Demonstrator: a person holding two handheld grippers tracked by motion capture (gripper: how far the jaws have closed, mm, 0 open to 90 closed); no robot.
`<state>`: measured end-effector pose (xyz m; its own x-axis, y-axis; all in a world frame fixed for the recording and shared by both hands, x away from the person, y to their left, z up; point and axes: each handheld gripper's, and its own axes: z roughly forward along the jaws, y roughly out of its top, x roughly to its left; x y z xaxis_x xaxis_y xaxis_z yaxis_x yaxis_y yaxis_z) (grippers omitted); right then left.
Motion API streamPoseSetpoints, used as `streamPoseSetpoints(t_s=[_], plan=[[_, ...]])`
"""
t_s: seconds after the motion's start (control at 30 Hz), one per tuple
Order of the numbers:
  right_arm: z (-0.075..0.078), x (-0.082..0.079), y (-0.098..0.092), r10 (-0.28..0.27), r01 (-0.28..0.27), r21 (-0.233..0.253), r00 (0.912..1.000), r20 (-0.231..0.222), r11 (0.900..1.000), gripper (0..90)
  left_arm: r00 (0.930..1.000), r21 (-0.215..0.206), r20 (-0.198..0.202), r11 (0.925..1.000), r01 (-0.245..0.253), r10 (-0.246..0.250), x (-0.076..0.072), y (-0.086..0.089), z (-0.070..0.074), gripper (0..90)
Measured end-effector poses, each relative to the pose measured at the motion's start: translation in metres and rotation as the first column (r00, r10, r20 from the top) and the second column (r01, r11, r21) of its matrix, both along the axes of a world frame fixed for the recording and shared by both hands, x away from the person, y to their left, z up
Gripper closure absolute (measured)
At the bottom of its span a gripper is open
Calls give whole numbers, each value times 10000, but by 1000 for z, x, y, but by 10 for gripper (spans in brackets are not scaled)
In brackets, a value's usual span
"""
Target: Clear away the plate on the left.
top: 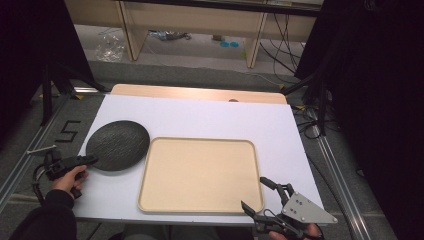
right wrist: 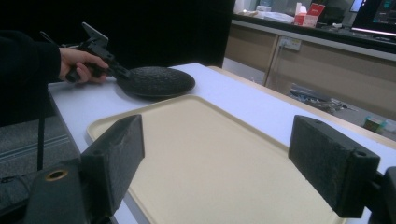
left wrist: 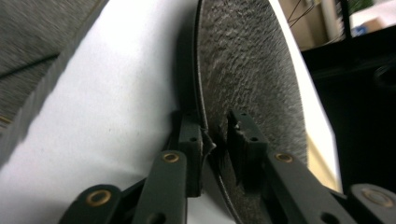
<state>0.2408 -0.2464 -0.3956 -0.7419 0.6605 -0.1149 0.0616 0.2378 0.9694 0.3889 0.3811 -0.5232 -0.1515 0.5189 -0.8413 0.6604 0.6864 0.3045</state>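
Your left gripper [top: 92, 160] has its two black jaws closed narrow on the near-left rim of the round, dark grey plate with the rough, pebbled surface [top: 118, 145]. In the left gripper view one pad sits under the rim and the other on top of it, so the plate [left wrist: 247, 84] is pinched by its thin edge. Taking it at the rim makes sense: the plate is wide and shallow, and the edge is the one part the jaws can span. It lies on the white table cover [top: 200, 115], at the left of the scene, just beside the far-left corner of the flat, beige, rectangular tray with rounded corners [top: 200, 175]. From the high view I cannot tell whether its right edge touches the tray's lip.

Your right gripper [top: 260, 197] stands with its jaws spread wide, holding nothing, at the tray's near-right corner. In the right gripper view its pads [right wrist: 119, 154] frame the bare tray [right wrist: 224, 154], with the plate [right wrist: 156, 80] and your left hand [right wrist: 79, 63] at the far side. My guess is that it waits there to steady the tray while the plate is brought over.

No brand or label can be read on the plate or the tray. On the grey floor left of the table a black mark [top: 68, 131] looks like the figure 5.
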Motion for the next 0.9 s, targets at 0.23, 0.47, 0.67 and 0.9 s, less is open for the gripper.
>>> streamPoseSetpoints(t_s=[0.23, 0.47, 0.67, 0.9], plan=[[0, 1, 1, 82, -82, 108, 9999, 82, 9999, 196, 9983, -862, 415, 9956, -381, 418, -3, 1, 3, 836], [0, 0, 0, 22, -22, 36, 10000, 62, 10000, 196, 9937, -922, 765, 9929, -746, 818, -7, 3, 9, 866], [1, 0, -1, -40, 40, 38, 10000, 86, 10000, 195, 9846, -464, 981, 9889, -1411, 1450, -10, 6, 19, 861], [0, 0, -1, -46, 46, 42, 10000, -1, 10000, 194, 9824, -851, 956, 9846, -1528, 1607, -12, 8, 20, 852]])
